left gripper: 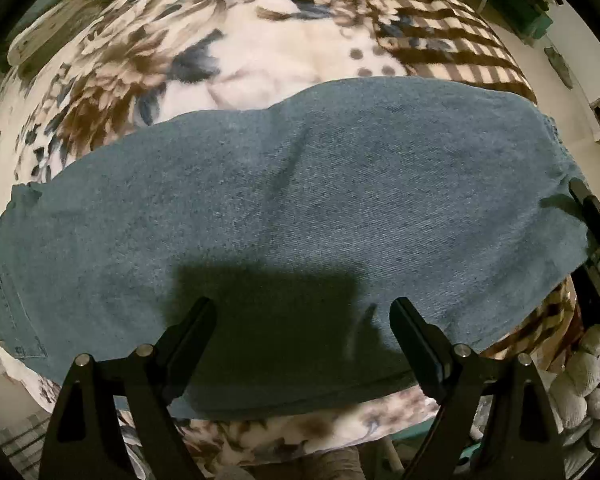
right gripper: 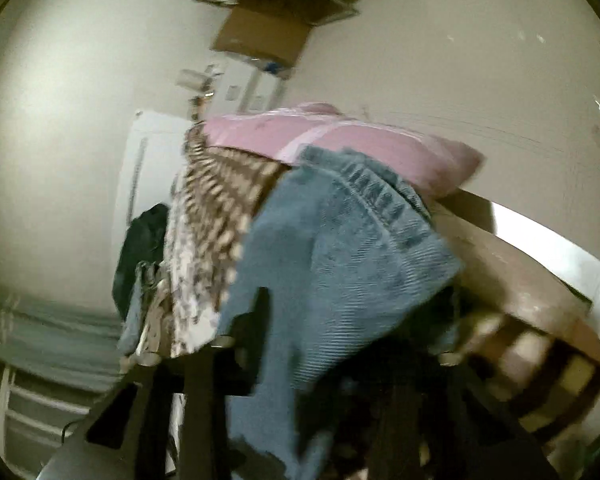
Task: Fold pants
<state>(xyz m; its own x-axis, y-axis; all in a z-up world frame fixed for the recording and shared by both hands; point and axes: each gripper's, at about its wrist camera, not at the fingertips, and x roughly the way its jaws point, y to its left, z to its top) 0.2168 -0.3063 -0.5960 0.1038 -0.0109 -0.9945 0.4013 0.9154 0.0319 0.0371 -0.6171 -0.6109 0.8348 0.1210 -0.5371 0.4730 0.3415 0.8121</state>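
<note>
Blue denim pants [left gripper: 292, 208] lie folded in a long band across a flower-patterned blanket [left gripper: 148, 60] on a bed. My left gripper [left gripper: 302, 312] hovers open over the near edge of the denim, its jaws wide apart and empty. The right gripper's finger [left gripper: 588, 216] shows at the right end of the pants. In the blurred right wrist view the hem end of the pants [right gripper: 340, 248] fills the space between my right gripper's fingers [right gripper: 260, 312], which look closed on the denim and hold it lifted.
A pink pillow [right gripper: 340, 140] lies at the head of the bed beyond the hem. A wooden bed frame [right gripper: 520, 264] runs on the right. Cardboard boxes [right gripper: 272, 28] and a beige wall are behind. Dark clothes [right gripper: 140, 248] hang left.
</note>
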